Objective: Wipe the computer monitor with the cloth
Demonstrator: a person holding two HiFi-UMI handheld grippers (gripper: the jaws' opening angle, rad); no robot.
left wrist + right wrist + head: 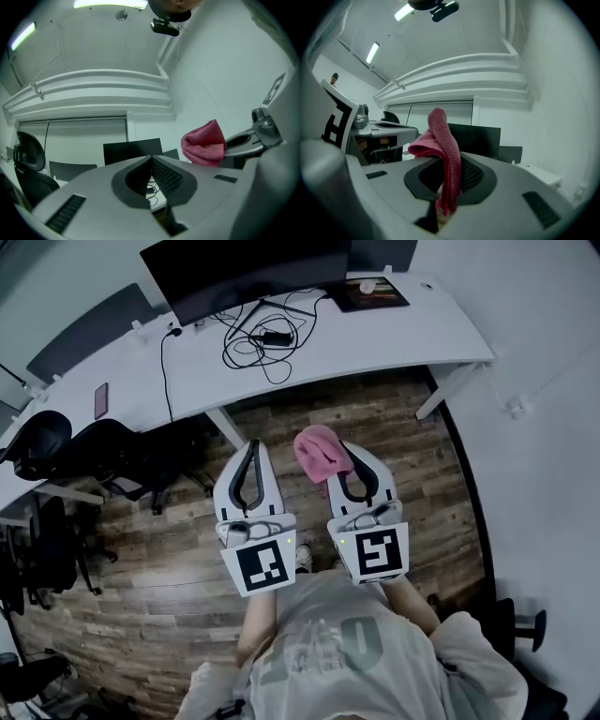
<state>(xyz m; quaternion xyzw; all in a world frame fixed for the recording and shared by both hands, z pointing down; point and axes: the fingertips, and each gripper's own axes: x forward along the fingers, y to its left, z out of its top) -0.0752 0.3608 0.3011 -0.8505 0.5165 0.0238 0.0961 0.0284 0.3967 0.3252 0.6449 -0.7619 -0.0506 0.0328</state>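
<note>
A dark computer monitor (248, 273) stands at the back of the white desk (375, 334), its screen off; it also shows in the left gripper view (132, 150) and in the right gripper view (480, 139). My right gripper (339, 454) is shut on a pink cloth (321, 451), which bunches up at the jaw tips (443, 150) and hangs between them. From the left gripper view the cloth (205, 144) shows to the right. My left gripper (251, 454) is shut with nothing in it. Both grippers are held over the wooden floor, well short of the desk.
Tangled black cables (267, 338) lie on the desk before the monitor. A dark tablet (373, 292) with a small white object sits at the desk's right, a phone (100, 399) at its left. Black office chairs (89, 451) stand left on the floor. The white wall is to the right.
</note>
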